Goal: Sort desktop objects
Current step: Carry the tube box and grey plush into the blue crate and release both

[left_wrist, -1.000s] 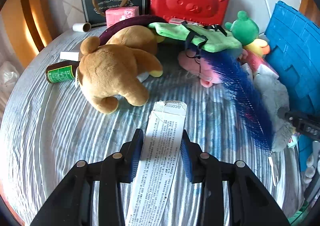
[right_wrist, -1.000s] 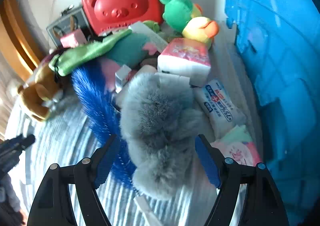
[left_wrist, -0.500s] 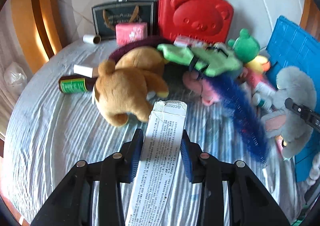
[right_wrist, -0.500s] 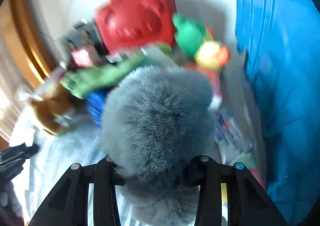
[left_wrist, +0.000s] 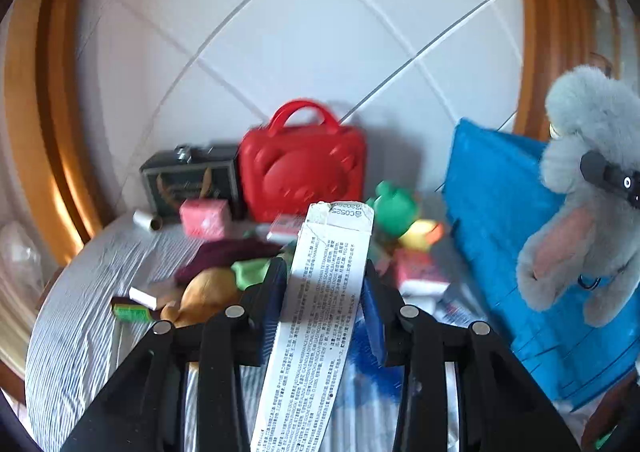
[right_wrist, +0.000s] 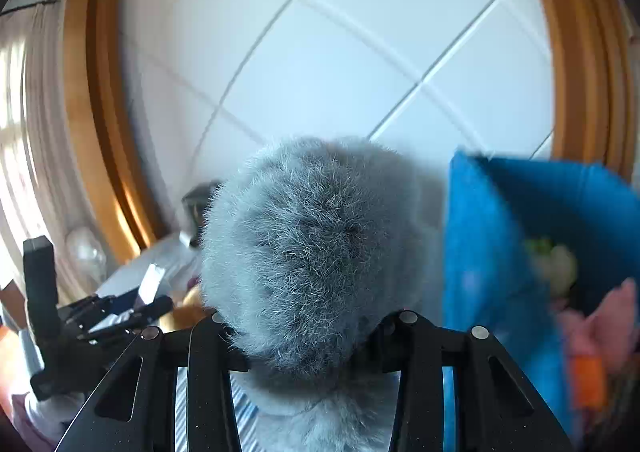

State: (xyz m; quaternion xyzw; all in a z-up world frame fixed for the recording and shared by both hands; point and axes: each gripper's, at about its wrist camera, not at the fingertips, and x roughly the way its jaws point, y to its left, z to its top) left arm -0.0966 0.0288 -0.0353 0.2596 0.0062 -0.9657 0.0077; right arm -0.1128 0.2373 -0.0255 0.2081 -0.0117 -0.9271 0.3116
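Lifting grey plush higher, right gripper

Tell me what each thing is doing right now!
Left tool: shut on long white printed cardboard box, lifted.
Right tool: shut on fluffy grey plush toy, held in the air.
Red bear-face plastic case: closed, standing upright.
Blue plastic bin: open, toys inside.
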